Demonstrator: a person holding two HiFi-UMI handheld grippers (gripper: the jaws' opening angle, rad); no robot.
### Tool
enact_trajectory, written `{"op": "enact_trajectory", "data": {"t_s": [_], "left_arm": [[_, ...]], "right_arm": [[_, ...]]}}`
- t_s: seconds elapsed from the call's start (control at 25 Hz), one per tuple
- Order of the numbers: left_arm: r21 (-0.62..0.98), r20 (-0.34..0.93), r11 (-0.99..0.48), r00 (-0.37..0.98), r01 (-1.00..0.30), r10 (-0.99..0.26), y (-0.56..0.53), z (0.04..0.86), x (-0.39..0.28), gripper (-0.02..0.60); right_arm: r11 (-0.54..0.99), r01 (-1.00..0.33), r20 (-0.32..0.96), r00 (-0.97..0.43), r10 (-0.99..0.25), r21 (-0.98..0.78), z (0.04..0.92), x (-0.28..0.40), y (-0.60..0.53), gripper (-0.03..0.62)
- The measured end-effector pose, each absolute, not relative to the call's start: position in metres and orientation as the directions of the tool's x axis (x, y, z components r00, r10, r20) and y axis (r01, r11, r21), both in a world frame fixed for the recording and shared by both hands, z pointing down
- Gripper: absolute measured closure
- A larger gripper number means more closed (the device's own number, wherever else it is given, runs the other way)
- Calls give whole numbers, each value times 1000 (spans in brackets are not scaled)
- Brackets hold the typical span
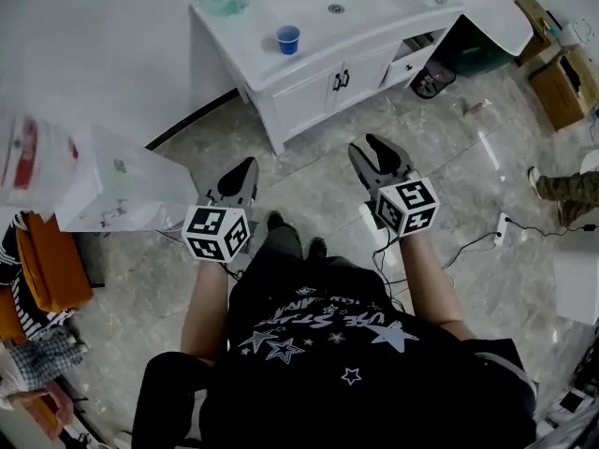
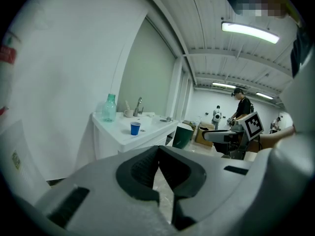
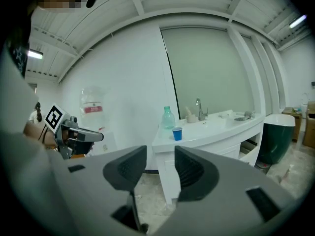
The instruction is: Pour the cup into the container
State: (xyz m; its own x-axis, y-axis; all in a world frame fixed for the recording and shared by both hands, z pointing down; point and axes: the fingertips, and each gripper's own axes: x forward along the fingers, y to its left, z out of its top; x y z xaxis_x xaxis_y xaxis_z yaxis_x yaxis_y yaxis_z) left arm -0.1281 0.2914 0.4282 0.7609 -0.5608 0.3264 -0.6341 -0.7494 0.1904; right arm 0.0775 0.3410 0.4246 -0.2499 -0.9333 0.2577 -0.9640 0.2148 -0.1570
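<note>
White vanity cabinet [image 1: 314, 87] stands on marble floor [image 1: 487, 171]; cardboard box [image 1: 562, 90] at right, orange bag [image 1: 51, 255] at left.

The dark grey fingers [image 2: 139, 173] meet at their tips. Beyond them, above and left, a small blue plastic cup [image 2: 135, 128] stands on a white counter [image 2: 114, 132].

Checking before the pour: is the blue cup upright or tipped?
Upright: the blue cup stands on its base on the white vanity counter, mouth facing up.
</note>
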Motion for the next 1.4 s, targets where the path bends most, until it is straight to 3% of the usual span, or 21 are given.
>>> {"op": "enact_trajectory", "data": {"t_s": [0.16, 0.48, 0.76, 1.4], "left_arm": [[195, 326, -736, 750, -649, -575, 267, 433, -123, 571], [203, 329, -738, 755, -643, -567, 189, 440, -101, 569], [192, 337, -744, 754, -641, -563, 106, 445, -82, 569], [299, 331, -708, 766, -640, -552, 9, 474, -84, 569]], "right_arm": [[252, -958, 282, -283, -917, -139, 436, 79, 317, 281], [275, -943, 263, -317, -911, -185, 444, 94, 255, 131], [275, -953, 334, -302, -893, -128, 459, 116, 176, 98], [469, -883, 462, -430, -776, -34, 493, 91, 44, 80]]}}
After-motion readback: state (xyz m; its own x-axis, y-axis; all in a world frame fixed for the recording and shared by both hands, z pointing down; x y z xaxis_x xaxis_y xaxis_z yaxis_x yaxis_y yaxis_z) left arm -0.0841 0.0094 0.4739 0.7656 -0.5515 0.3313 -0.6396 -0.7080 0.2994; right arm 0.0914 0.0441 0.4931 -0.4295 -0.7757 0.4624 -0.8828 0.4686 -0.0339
